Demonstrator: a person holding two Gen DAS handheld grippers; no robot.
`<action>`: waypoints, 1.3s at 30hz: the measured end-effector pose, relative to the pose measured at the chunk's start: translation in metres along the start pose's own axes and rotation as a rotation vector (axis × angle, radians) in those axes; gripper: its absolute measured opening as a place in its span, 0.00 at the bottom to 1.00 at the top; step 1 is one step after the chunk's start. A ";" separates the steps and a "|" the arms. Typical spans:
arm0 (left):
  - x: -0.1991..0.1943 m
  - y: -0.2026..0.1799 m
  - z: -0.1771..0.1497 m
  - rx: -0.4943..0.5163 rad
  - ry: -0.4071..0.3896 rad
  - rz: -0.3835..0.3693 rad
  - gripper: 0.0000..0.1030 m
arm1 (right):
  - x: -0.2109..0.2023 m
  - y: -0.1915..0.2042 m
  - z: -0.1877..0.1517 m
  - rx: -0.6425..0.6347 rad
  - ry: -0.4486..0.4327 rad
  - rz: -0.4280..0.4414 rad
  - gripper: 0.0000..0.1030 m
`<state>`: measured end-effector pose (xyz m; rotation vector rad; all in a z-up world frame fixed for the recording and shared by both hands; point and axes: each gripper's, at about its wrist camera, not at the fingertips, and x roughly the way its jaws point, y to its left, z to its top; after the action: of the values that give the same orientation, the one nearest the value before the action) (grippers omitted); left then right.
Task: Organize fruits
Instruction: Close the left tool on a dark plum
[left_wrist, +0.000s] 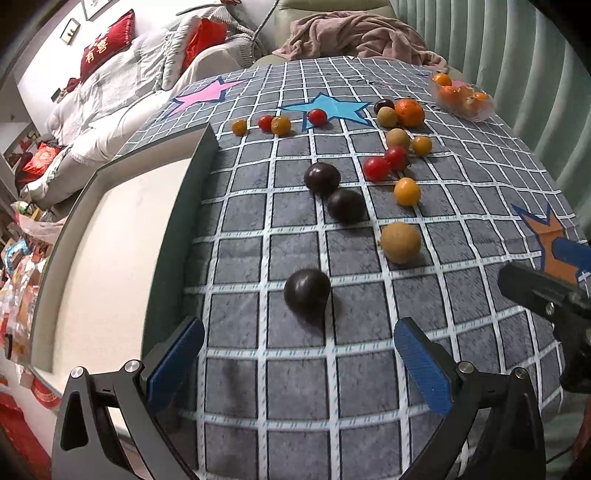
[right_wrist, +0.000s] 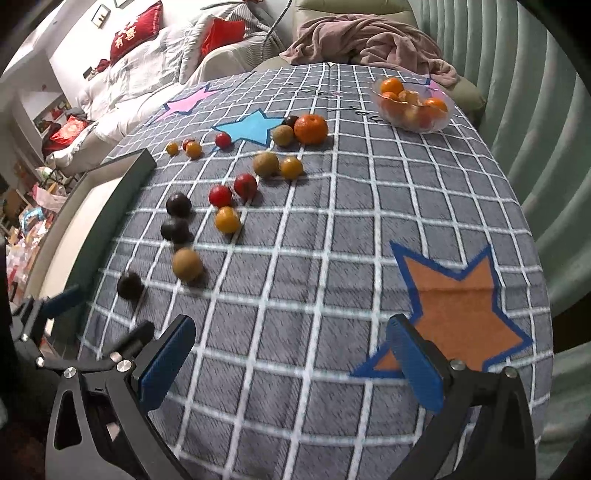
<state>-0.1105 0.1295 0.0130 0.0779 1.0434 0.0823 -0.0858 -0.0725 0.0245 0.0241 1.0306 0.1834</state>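
Loose fruit lies scattered on a grey checked cloth. A dark plum (left_wrist: 307, 291) (right_wrist: 129, 285) sits just ahead of my left gripper (left_wrist: 299, 363), which is open and empty. Two more dark plums (left_wrist: 322, 177) (left_wrist: 346, 206) lie farther off, with a tan round fruit (left_wrist: 401, 242) (right_wrist: 187, 264) to the right. Red tomatoes (left_wrist: 376, 168), yellow ones (left_wrist: 407, 191) and a large orange (left_wrist: 409, 112) (right_wrist: 311, 129) lie beyond. My right gripper (right_wrist: 291, 360) is open and empty over bare cloth beside an orange star (right_wrist: 460, 295).
A clear bowl (right_wrist: 441, 123) (left_wrist: 480, 114) of oranges stands at the far right of the table. A white tray with a dark rim (left_wrist: 207, 147) (right_wrist: 142, 158) lies along the left. Blue (right_wrist: 249, 127) and pink (right_wrist: 186, 101) stars mark the cloth. A bed and a crumpled blanket lie behind.
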 end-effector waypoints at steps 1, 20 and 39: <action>0.002 -0.001 0.003 0.003 -0.003 0.002 1.00 | 0.003 0.001 0.005 0.000 -0.002 0.002 1.00; 0.032 0.004 0.026 -0.066 0.025 -0.088 1.00 | 0.058 0.031 0.053 -0.111 0.047 0.034 0.99; 0.014 0.008 0.017 -0.042 -0.013 -0.111 0.28 | 0.043 0.022 0.040 -0.076 0.022 0.174 0.21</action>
<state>-0.0889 0.1380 0.0108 -0.0177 1.0309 0.0029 -0.0336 -0.0417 0.0109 0.0431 1.0432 0.3816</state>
